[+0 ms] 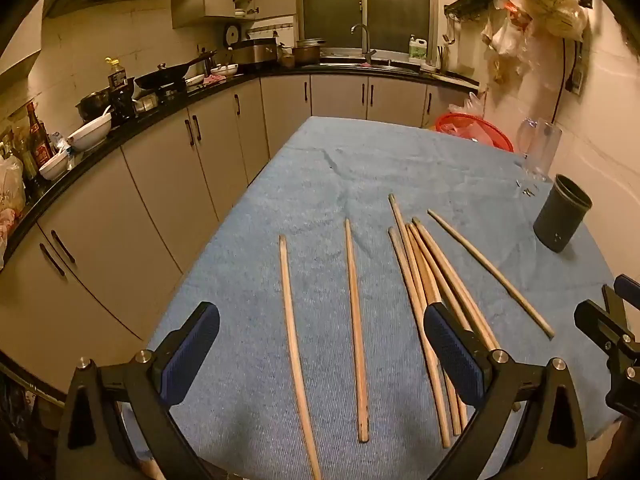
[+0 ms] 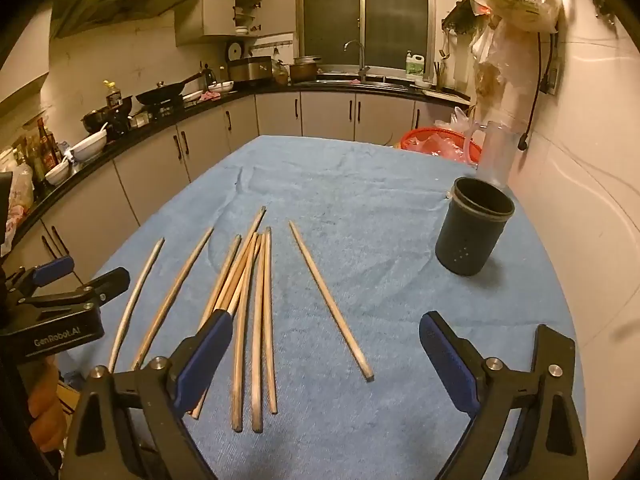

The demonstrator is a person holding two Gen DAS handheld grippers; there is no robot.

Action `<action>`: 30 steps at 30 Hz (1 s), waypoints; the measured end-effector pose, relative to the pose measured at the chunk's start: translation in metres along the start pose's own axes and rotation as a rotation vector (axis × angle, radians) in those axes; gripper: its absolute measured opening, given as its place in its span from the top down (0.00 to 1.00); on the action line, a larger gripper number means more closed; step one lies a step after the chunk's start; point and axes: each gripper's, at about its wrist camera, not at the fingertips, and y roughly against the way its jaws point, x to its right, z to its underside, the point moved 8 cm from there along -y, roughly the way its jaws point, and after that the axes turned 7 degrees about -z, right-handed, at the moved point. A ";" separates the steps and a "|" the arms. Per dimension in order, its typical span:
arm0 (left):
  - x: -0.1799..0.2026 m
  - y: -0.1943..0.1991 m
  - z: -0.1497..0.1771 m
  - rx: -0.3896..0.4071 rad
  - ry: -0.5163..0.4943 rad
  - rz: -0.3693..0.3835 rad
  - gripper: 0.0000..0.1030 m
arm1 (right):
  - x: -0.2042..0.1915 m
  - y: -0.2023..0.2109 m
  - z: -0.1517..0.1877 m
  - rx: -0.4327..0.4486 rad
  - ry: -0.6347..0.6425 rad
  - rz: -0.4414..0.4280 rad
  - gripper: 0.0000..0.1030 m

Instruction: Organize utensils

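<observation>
Several wooden chopsticks lie loose on a blue cloth [image 1: 320, 184] [image 2: 360, 200] that covers the table. A bunch of chopsticks [image 1: 424, 272] [image 2: 248, 300] lies together, with single chopsticks [image 1: 356, 320] [image 2: 328, 300] to either side. A dark round holder [image 1: 562, 216] [image 2: 472, 228] stands upright and empty at the right. My left gripper [image 1: 320, 344] hovers open above two separate chopsticks. My right gripper [image 2: 326, 348] hovers open above the lone right chopstick. Neither holds anything.
A clear plastic jug [image 1: 540, 148] [image 2: 496, 152] and a red basket [image 1: 472, 128] [image 2: 436, 142] stand at the table's far right by the wall. Kitchen counters with pans, bowls and bottles run along the left and back.
</observation>
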 end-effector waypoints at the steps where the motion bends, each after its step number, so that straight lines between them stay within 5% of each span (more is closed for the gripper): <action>1: 0.000 0.001 0.002 0.003 -0.003 0.001 0.01 | -0.001 0.001 0.000 0.002 0.000 -0.003 0.07; 12: 0.005 0.019 0.013 0.075 -0.040 -0.031 0.01 | 0.005 0.013 0.019 0.039 -0.034 0.018 0.07; 30: 0.007 0.019 0.017 0.075 -0.047 -0.051 0.01 | 0.009 0.011 0.023 0.013 -0.039 0.024 0.07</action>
